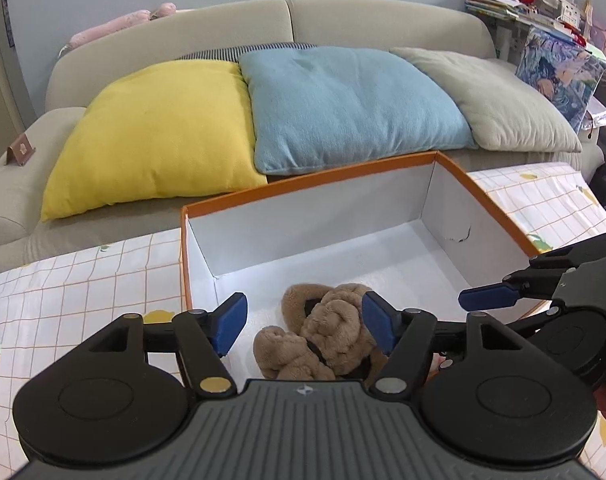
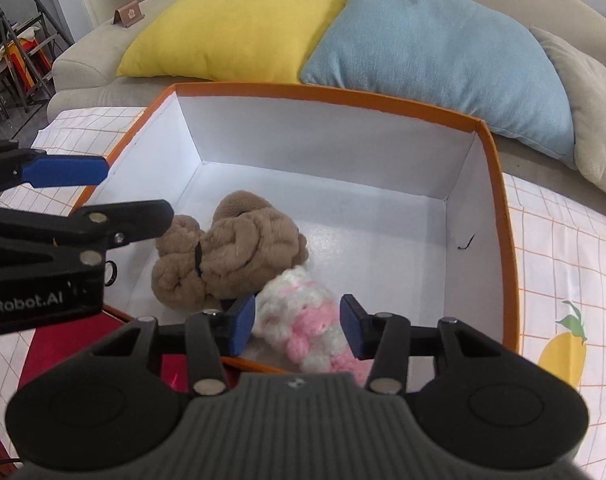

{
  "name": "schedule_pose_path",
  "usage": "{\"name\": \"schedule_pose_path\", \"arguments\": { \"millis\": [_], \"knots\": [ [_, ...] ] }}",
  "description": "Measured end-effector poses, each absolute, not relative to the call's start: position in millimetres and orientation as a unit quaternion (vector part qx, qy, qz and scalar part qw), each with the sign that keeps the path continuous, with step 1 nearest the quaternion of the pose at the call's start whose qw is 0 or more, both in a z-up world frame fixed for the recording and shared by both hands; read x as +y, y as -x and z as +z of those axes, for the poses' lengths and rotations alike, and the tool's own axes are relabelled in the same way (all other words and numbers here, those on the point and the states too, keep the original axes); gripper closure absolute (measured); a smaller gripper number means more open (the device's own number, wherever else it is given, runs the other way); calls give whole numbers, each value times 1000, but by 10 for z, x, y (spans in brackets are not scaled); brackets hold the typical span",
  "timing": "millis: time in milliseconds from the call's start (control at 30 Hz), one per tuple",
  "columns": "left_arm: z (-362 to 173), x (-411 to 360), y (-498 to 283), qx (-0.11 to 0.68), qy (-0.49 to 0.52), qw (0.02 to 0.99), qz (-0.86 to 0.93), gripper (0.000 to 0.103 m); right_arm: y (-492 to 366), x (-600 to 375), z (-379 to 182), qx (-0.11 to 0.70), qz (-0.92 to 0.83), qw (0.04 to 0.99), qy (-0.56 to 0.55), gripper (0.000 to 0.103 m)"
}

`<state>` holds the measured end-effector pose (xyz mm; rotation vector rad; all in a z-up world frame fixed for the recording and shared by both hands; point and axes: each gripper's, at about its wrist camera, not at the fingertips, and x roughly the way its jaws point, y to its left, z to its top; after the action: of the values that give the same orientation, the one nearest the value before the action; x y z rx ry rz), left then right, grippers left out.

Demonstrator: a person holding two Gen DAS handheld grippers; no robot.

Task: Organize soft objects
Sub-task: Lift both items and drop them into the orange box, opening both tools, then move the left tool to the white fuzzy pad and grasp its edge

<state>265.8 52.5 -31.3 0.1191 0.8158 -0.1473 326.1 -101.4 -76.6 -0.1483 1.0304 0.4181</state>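
Lying inside orange-rimmed box: brown plush bundle, pink-white knit item. Both soft, light, compressible; best pinched mid-bulk. Left gripper and right gripper spread, straddling without pressing.

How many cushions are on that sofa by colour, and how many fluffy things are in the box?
Yellow cushion: 1
Blue cushion: 1
Beige cushion: 1
Brown fluffy bundle: 1
Pink-and-white fluffy bundle: 1
Total: 5
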Motion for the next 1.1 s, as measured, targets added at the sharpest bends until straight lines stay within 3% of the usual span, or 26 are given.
{"name": "schedule_pose_path", "arguments": {
  "millis": [333, 467, 633, 733, 1100],
  "knots": [
    [25, 510, -2272, 355, -42, 932, -66, 24, -2866, -1208, -301, 428, 184, 882, 74, 46],
    [123, 477, -1992, 331, -35, 940, -70, 24, -2556, -1342, -104, 385, 159, 907, 64, 34],
    [223, 421, -1599, 305, -22, 949, -75, 24, -2095, -1510, 65, 347, 149, 925, 36, 33],
    [241, 416, -1346, 292, -4, 953, -79, 24, -1781, -1614, 106, 324, 136, 936, 20, 25],
    [77, 402, -631, 287, 41, 954, -77, 24, -800, -1829, -29, 275, 123, 953, 6, 17]
  ]
}}
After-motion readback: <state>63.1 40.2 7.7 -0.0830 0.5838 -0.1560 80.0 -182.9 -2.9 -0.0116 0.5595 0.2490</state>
